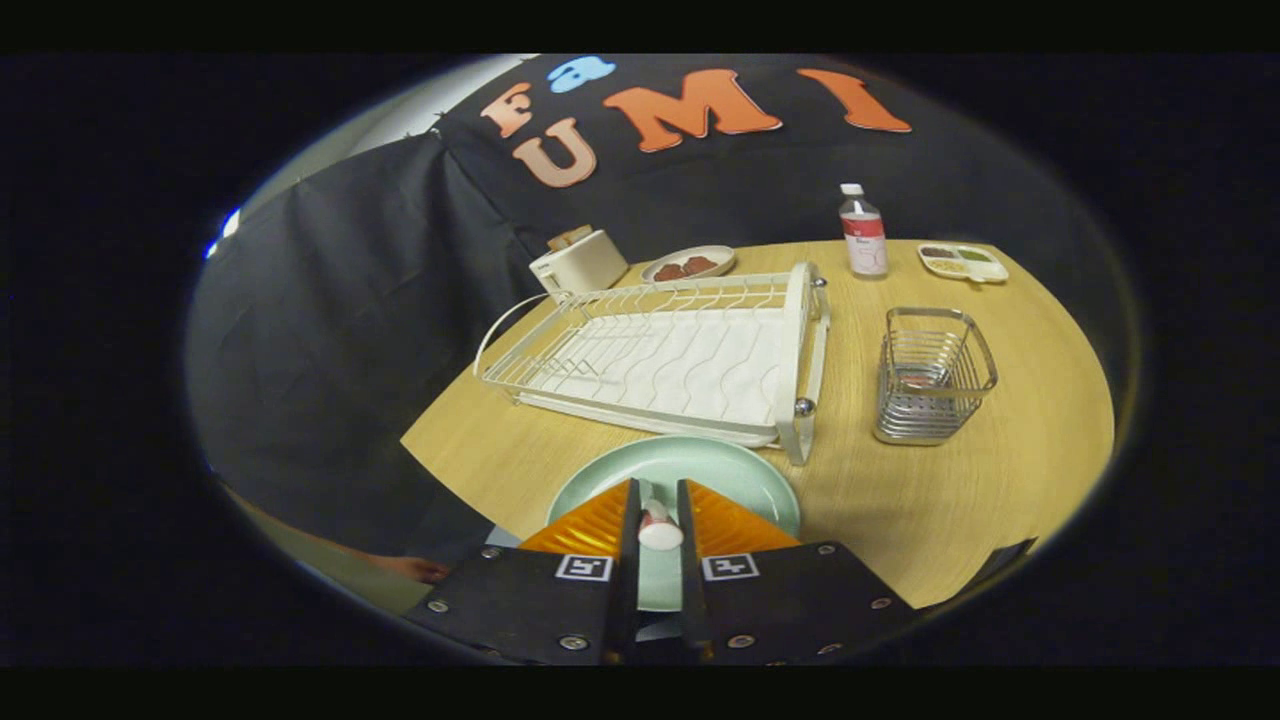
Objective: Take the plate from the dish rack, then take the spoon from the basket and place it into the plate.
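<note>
Below, largest first: table (930, 500), wood top. Dish rack (670, 360), mid-table, w/ no dishes. Plate (690, 470) flat at near table edge, just in front of rack. Wire basket (932, 375) toward right edge, apart from rack. Gripper (659, 515) above plate, fingers narrow, pressed on both sides of spoon (657, 527). Bottle (863, 232), toaster (578, 262) along far edge.
</note>
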`<state>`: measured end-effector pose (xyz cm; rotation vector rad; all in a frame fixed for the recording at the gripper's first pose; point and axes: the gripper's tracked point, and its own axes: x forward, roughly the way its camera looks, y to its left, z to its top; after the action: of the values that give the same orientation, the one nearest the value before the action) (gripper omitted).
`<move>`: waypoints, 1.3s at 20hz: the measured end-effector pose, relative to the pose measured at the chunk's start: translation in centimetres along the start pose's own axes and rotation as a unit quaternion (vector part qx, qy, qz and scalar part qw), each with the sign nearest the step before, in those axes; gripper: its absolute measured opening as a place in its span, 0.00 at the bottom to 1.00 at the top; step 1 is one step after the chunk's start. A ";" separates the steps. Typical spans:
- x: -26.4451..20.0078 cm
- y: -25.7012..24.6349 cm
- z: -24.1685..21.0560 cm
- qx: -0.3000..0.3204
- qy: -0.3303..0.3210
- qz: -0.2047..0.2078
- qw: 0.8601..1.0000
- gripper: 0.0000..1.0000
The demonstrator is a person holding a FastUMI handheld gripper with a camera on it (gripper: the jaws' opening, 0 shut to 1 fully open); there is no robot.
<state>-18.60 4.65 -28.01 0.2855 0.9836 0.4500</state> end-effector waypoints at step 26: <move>-5.4 -3.5 11.3 -0.034 -0.140 -0.135 0.980 0.85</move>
<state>-10.68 -1.36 -19.59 0.1453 0.7164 0.1875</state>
